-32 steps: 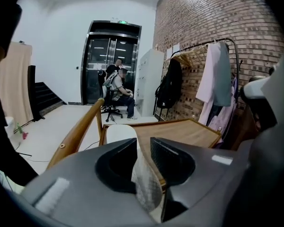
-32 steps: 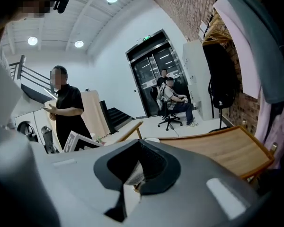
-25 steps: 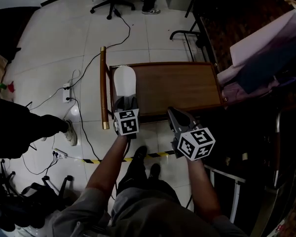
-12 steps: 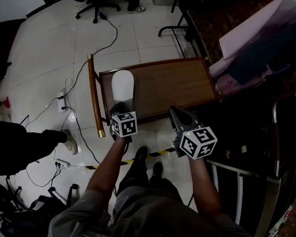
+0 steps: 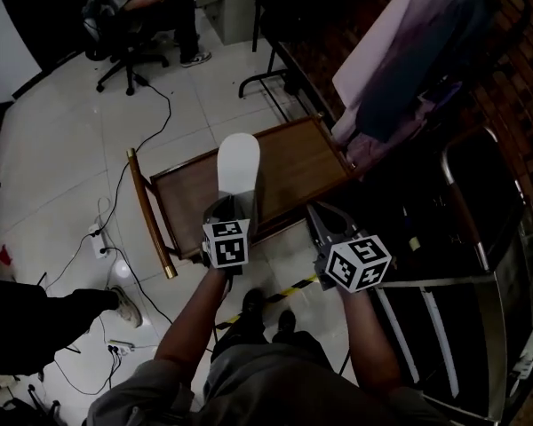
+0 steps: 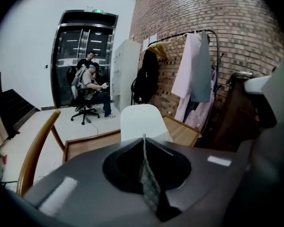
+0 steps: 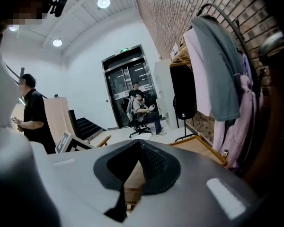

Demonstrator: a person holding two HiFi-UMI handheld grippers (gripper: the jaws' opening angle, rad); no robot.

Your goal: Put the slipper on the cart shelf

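A white slipper (image 5: 238,162) sticks out forward from my left gripper (image 5: 229,204), which is shut on its heel end and holds it above the low wooden platform (image 5: 293,162). In the left gripper view the slipper (image 6: 141,122) shows just past the pinched jaws of the left gripper (image 6: 143,138), with the wooden platform (image 6: 85,143) behind it. My right gripper (image 5: 318,213) hangs to the right over the floor, its tips together and nothing between them. The right gripper view shows the same right gripper (image 7: 139,143). A chrome-framed cart (image 5: 471,282) stands at the right.
A wooden handle rail (image 5: 147,211) edges the platform's left side. Hung clothes on a rack (image 5: 409,60) are at the upper right. Cables (image 5: 107,238) and striped tape (image 5: 266,291) lie on the tiled floor. A person sits on an office chair (image 5: 138,7).
My left gripper has shut on the slipper's heel and raised it off the wooden platform. The view has swung right, bringing in the chrome cart. The right gripper stays beside it.
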